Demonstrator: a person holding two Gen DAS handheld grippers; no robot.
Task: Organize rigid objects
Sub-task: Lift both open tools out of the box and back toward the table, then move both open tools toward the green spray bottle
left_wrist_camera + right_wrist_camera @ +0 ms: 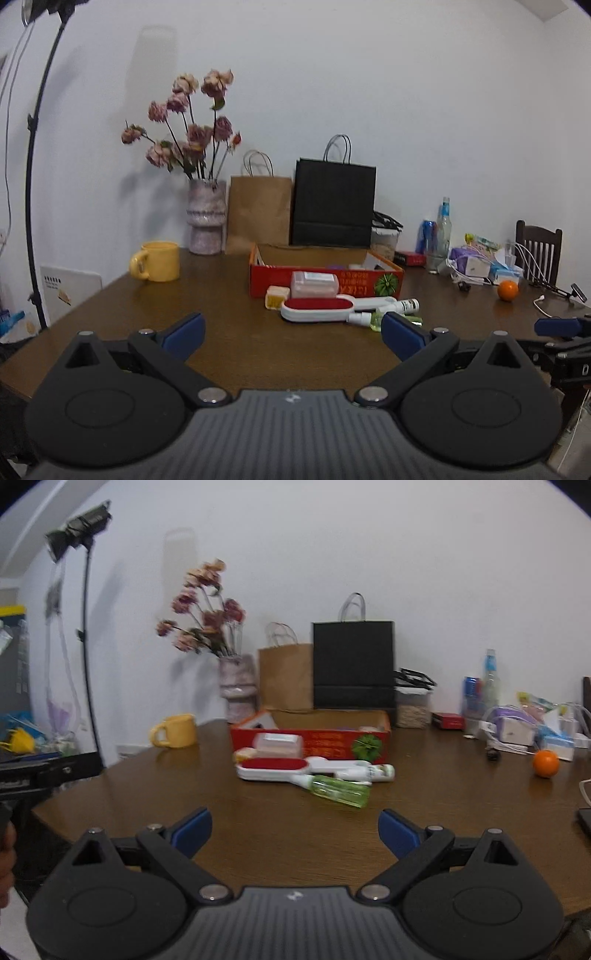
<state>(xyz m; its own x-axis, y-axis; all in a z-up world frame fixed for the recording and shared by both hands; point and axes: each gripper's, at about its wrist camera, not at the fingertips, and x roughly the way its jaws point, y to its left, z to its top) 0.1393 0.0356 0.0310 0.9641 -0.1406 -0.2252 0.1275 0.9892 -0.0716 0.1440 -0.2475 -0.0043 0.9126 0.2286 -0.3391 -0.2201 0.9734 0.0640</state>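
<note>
**Both tongs poised, sorting not yet begun**

Left wrist view: left gripper [291, 334] hangs over bare table [110, 317] w/ jaws spread wide, holding nothing. Lint brush [316, 309], pink case [314, 284] and yellow block [277, 296] lie in a cluster just in front of the red box [354, 282]. Right gripper [557, 326] shows at the far right edge.

Right wrist view: right gripper [294, 830] also spread and empty, facing the green bottle [340, 792], nearest item. Looks like the approach stage; next move prob. calls for reaching fwd, lining jaws across the bottle's narrow body, then closing.
</note>
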